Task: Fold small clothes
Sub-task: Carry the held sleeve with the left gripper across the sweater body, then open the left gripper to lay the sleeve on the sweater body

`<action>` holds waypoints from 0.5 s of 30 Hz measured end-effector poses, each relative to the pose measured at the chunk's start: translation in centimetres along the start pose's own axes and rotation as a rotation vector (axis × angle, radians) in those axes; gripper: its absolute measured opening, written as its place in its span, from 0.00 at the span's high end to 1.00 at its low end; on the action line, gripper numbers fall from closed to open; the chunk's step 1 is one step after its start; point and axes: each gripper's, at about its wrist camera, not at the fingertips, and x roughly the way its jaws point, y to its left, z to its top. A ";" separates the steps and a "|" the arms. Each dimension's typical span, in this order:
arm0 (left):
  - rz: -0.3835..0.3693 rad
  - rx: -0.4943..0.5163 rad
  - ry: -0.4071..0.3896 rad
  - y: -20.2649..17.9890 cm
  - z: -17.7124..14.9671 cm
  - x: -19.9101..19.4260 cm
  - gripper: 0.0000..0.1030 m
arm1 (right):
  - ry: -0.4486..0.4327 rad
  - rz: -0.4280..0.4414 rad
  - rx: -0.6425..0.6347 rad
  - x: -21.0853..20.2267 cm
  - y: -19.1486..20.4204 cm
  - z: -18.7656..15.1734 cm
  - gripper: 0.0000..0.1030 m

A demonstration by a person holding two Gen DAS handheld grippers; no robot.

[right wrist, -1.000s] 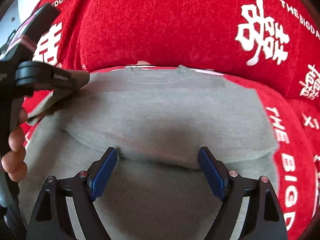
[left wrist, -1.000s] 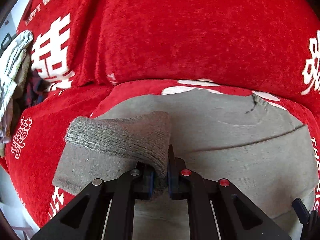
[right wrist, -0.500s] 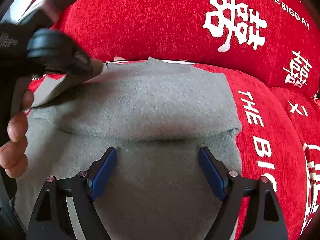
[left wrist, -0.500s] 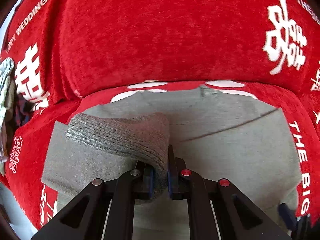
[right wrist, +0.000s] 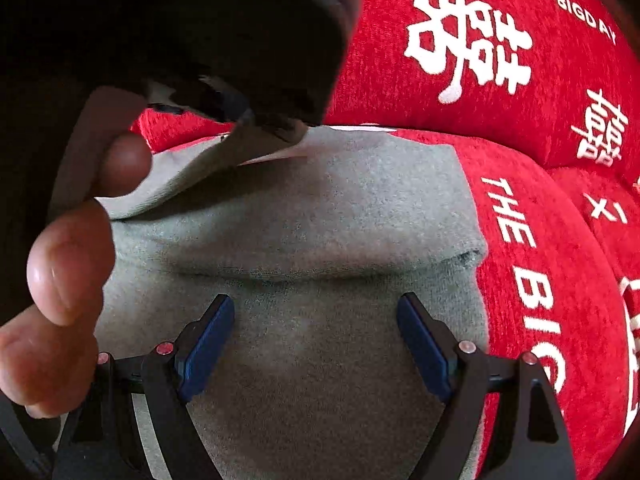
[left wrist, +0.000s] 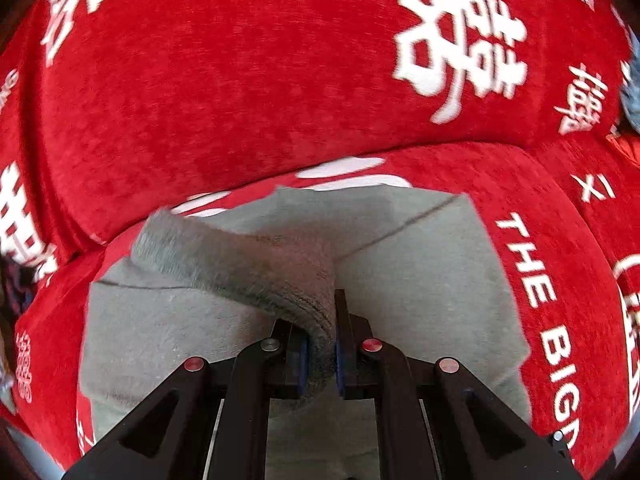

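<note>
Lay spread on a red sofa cover (left wrist: 248, 92) printed with white characters and lettering, seat cushion below and backrest behind. Blocked across the upper left of the right wrist view by the other tool's dark body and the person's left hand (right wrist: 68, 264). Grey sweater (right wrist: 312, 208), soft knit, folded once across with a crease running side to side. Ribbed sleeve cuff (left wrist: 240, 264) lifted off the body of the garment, pinched tight in the left gripper (left wrist: 320, 354). Right gripper (right wrist: 316, 344) hung over the lower half, spread wide, holding nothing.
</note>
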 end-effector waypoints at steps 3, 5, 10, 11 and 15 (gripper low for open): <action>-0.038 0.030 0.024 -0.6 0.2 0.6 0.89 | -0.005 0.010 0.006 -0.2 -0.1 -0.1 0.16; -0.064 0.041 0.043 -0.8 0.2 1.0 0.89 | -0.007 0.015 0.010 -0.3 -0.1 -0.3 0.16; -0.136 0.065 0.094 -1.1 -0.2 2.3 0.89 | -0.002 -0.009 -0.016 -0.2 0.4 -0.3 0.16; -0.150 0.077 0.108 -1.3 -0.4 2.6 0.89 | 0.000 -0.018 -0.027 -0.1 0.7 -0.4 0.16; -0.178 0.116 0.136 -2.0 -0.6 3.4 0.36 | 0.006 -0.044 -0.055 0.0 1.4 -0.5 0.16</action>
